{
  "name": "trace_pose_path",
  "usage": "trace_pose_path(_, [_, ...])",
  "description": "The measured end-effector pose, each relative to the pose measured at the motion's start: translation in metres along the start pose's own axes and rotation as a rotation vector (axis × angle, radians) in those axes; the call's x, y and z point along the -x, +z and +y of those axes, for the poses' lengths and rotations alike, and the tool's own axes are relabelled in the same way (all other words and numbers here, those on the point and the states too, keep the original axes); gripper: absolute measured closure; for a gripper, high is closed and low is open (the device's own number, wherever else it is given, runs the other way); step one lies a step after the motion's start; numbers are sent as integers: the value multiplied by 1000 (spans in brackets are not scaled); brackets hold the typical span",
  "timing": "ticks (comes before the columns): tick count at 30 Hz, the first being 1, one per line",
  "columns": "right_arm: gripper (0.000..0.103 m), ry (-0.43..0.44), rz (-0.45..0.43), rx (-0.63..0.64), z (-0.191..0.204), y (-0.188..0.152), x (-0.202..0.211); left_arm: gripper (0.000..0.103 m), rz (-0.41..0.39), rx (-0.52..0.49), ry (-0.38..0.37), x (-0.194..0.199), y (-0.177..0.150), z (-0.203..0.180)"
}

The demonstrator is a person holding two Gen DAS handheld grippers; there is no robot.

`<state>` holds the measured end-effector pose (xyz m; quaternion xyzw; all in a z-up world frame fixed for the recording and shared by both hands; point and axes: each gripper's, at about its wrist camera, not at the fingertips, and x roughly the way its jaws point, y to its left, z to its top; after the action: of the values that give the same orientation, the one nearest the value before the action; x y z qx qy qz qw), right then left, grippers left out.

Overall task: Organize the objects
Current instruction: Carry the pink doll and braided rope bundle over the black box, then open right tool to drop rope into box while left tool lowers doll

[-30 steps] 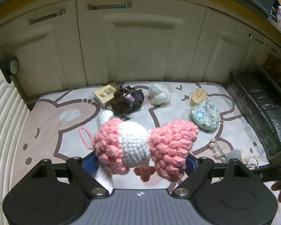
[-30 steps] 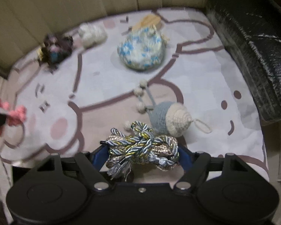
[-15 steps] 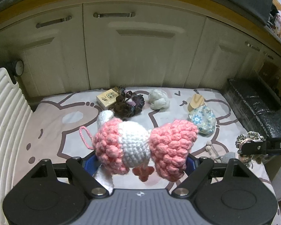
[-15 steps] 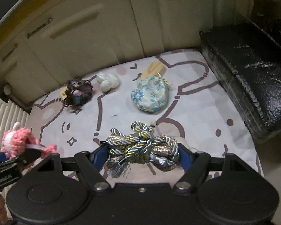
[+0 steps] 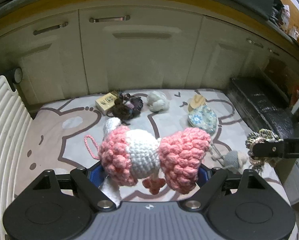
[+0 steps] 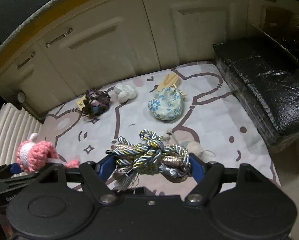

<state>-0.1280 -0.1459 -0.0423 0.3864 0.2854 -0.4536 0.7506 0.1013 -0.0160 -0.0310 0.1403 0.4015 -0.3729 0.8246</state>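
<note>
Two crochet toys are on show, one pink-and-white (image 5: 155,156) and one small grey (image 5: 234,159), along with one knot of braided cord (image 6: 152,157), one flowered pouch (image 6: 166,106), one dark tangle of yarn (image 6: 95,105), one pale ball of wool (image 6: 126,93), one small box (image 5: 106,102), one wooden piece (image 6: 169,81) and two claws (image 5: 149,173) (image 6: 152,165)

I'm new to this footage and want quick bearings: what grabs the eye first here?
The pink and white crochet toy stands out, clamped in the left tongs above the cartoon-print mat. Next is the knotted blue-gold cord bundle, gripped in the right tongs. Behind them on the mat lie a blue floral pouch and a dark yarn tangle.
</note>
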Motion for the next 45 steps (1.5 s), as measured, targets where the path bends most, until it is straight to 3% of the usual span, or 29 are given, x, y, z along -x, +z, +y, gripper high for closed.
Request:
trace_pose_path(10, [26, 12, 9, 7, 6, -14, 9, 17, 106, -10, 2, 8, -25, -17])
trace_pose_path(14, [26, 58, 37, 8, 10, -17, 8, 17, 179, -18, 2, 12, -38, -25])
trace_pose_path(24, [26, 104, 115, 82, 51, -36, -1, 17, 210, -30, 0, 11, -73, -13])
trace_pose_path(25, [26, 57, 98, -5, 54, -37, -3, 17, 221, -25, -2, 9, -74, -12])
trace_pose_path(35, [25, 17, 194, 15, 68, -53, -24, 17, 295, -35, -26, -2, -89, -13])
trace_pose_path(45, [25, -28, 232, 6, 71, -56, -41, 17, 337, -71, -20, -6, -99, -15])
